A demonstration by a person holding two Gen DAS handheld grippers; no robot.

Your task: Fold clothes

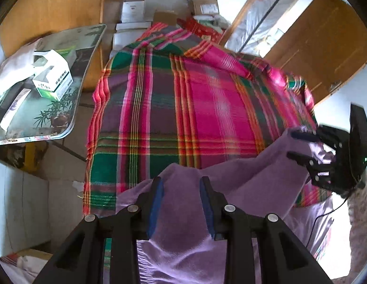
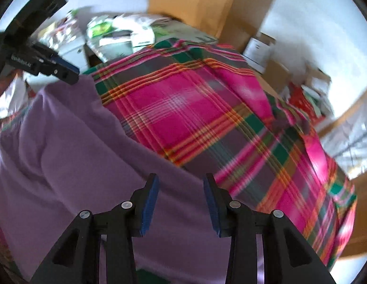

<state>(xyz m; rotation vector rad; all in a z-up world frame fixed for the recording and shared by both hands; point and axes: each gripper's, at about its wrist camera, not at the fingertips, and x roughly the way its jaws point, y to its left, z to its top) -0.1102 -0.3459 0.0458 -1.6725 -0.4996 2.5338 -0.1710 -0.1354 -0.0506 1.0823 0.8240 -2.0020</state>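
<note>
A lilac purple garment point(image 1: 230, 189) lies spread over the near part of a plaid pink, green and purple blanket point(image 1: 159, 99). In the left wrist view my left gripper point(image 1: 182, 181) is open, its blue pads either side of a raised fold of the garment. My right gripper point(image 1: 293, 145) shows at the right edge with garment cloth between its spread fingers. The right wrist view has my right gripper point(image 2: 181, 177) open just above the garment point(image 2: 77, 142), near its edge on the blanket point(image 2: 207, 108). My left gripper point(image 2: 71, 72) sits at the garment's far left corner.
A glass-topped side table point(image 1: 53, 123) with white and green boxes point(image 1: 53, 78) stands left of the blanket. Cardboard boxes point(image 1: 204, 7) are piled on the floor beyond it. Wooden doors point(image 1: 313, 37) stand at the right. A person's sleeve point(image 1: 360, 201) is behind the right gripper.
</note>
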